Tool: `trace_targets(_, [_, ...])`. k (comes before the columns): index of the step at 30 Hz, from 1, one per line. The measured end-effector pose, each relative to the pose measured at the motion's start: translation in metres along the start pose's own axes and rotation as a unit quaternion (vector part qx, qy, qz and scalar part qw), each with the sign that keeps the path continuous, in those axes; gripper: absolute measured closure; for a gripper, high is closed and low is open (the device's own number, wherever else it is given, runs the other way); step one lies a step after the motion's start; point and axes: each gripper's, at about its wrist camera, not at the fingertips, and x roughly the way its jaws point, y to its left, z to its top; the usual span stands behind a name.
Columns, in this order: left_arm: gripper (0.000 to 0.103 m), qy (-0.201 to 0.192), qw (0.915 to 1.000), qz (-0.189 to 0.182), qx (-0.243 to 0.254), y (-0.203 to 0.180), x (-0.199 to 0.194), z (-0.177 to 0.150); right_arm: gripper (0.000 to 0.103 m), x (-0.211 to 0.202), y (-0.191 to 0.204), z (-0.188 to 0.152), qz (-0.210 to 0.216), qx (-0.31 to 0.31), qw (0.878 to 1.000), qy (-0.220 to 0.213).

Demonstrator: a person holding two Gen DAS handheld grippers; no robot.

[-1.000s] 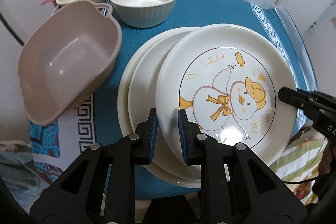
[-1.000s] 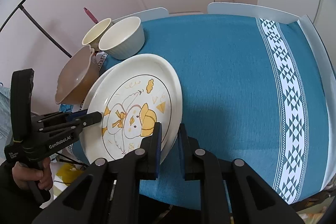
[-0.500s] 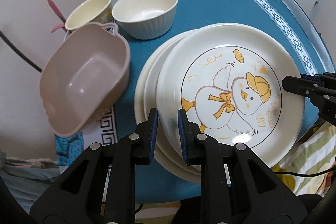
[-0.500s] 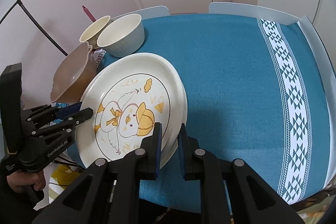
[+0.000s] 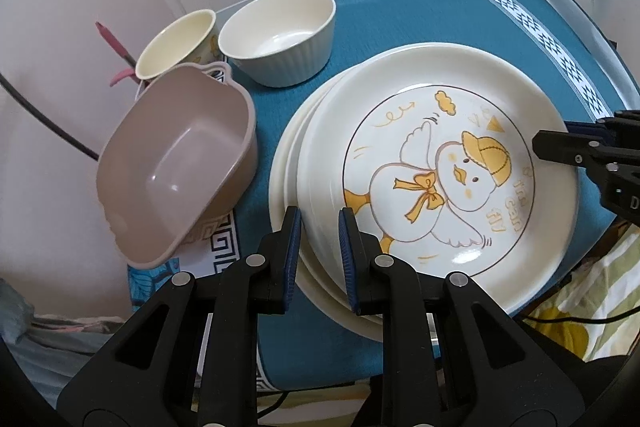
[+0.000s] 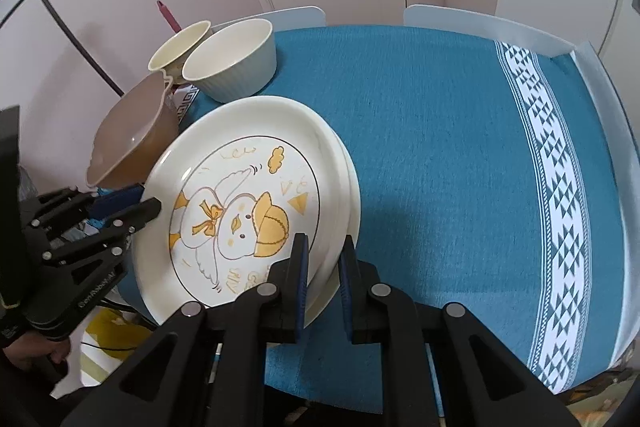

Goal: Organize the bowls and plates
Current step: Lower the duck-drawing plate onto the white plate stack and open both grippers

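A stack of glossy cream plates sits on the woven teal cloth; the top one is round with a raised rim and a printed duck in a yellow cap. The left gripper is clamped on the stack's rim at 7 o'clock; the right gripper pinches the opposite rim. At 10 o'clock from the stack, a matte taupe plastic basin tilts. At 11 o'clock stand a ribbed pale bowl and a smooth cream cup, touching.
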Motion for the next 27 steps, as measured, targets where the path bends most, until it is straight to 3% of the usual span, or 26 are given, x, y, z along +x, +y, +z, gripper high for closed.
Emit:
trace_targets(9, [0.086, -0.006, 1.0, -0.001, 0.003, 0.0, -0.003, -0.001, 0.09, 0.0, 0.0, 0.0, -0.006, -0.003, 1.0, 0.0])
trace_targets(13, [0.086, -0.027, 0.9996, 0.0, 0.013, -0.003, -0.012, 0.0, 0.09, 0.001, 0.005, 0.0, -0.011, -0.014, 1.0, 0.002])
trace_targets(21, [0.086, -0.023, 0.9996, -0.014, 0.001, 0.0, -0.013, 0.003, 0.09, -0.001, 0.015, 0.002, -0.023, -0.035, 0.999, -0.006])
trace_targets(27, [0.086, -0.027, 0.9992, -0.024, -0.019, 0.008, -0.026, 0.011, 0.09, -0.013, 0.015, 0.006, -0.001, -0.017, 1.0, -0.014])
